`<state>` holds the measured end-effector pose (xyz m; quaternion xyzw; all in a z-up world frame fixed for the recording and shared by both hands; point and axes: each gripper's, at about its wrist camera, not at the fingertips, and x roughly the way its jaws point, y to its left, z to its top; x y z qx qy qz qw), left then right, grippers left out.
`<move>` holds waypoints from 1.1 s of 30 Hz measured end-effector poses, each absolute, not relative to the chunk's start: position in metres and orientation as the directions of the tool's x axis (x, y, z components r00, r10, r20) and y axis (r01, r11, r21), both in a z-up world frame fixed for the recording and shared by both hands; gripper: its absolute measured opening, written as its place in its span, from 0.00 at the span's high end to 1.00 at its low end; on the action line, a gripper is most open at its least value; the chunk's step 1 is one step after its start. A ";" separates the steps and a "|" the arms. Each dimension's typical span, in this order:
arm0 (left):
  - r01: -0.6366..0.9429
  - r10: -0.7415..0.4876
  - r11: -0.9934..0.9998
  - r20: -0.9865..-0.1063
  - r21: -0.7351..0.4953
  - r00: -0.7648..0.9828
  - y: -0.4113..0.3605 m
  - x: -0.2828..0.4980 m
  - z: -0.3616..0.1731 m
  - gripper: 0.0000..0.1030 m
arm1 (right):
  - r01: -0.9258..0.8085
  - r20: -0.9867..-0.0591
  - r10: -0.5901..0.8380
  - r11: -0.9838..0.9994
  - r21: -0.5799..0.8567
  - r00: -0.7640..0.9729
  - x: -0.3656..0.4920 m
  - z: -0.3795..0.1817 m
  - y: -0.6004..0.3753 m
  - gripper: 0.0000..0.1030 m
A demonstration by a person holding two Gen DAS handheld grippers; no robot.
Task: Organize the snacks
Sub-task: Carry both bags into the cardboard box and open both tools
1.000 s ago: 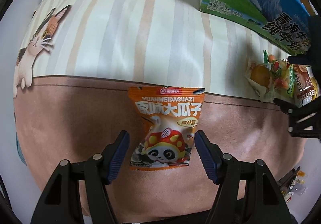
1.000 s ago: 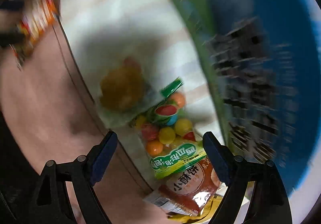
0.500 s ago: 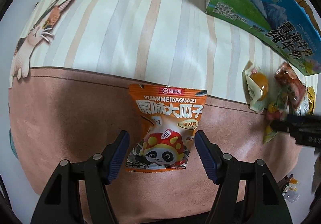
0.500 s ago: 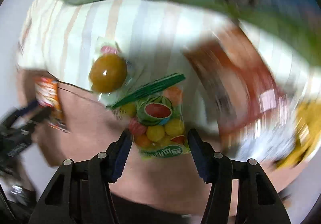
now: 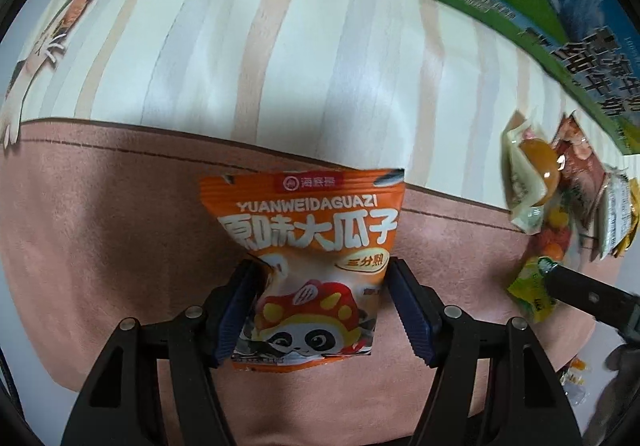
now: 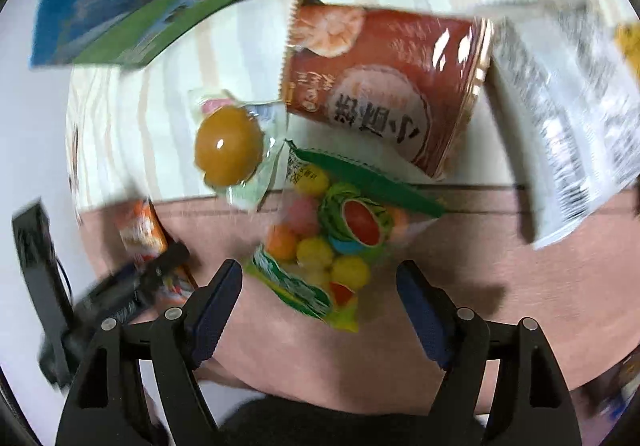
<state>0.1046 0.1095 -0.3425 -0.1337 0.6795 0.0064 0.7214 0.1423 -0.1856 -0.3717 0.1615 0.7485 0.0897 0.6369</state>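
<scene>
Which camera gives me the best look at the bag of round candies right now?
The right wrist view: the candy bag lies centred, whole, just ahead of the open right tool. The left wrist view catches it only at the far right edge, small and partly hidden behind that tool.

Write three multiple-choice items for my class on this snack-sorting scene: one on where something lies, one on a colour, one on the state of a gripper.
1. Where does the orange seed packet lie?
A. inside the milk carton
B. on the pink-brown band of the cloth
C. on top of the red packet

2. What colour is the top strip of the bag of round candies?
A. green
B. purple
C. black

3. How does the right gripper stand?
A. clamped on the red packet
B. open, with the candy bag's lower end between its fingers
C. shut with nothing between its fingers

Answers: 1 B, pink-brown cloth surrounds it. 2 A, a green strip crosses its top. 3 B, gaps show beside both pads.
</scene>
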 end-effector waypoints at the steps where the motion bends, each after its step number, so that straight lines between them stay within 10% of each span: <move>1: -0.194 -0.174 0.963 -0.981 -0.187 0.080 0.111 0.102 -0.343 0.44 | 0.128 -0.933 0.338 0.938 0.323 -0.120 0.142 -0.372 -0.186 0.29; 11: -0.174 -0.209 0.961 -0.977 -0.215 0.053 0.071 0.076 -0.370 0.42 | -0.389 -0.988 0.042 0.916 0.097 -0.149 0.107 -0.353 -0.145 0.37; 14: -0.167 -0.192 0.966 -0.980 -0.197 0.045 0.065 0.078 -0.379 0.41 | -0.332 -0.991 0.058 0.938 0.097 -0.123 0.100 -0.349 -0.144 0.24; 24: -0.172 -0.185 0.967 -0.982 -0.189 0.041 0.065 0.081 -0.386 0.40 | -0.033 -0.972 0.217 0.975 0.221 -0.084 0.115 -0.341 -0.196 0.24; 33: -0.159 -0.160 0.972 -0.982 -0.175 0.102 0.050 0.078 -0.369 0.45 | -0.050 -0.981 0.192 0.980 0.192 0.009 0.102 -0.332 -0.212 0.52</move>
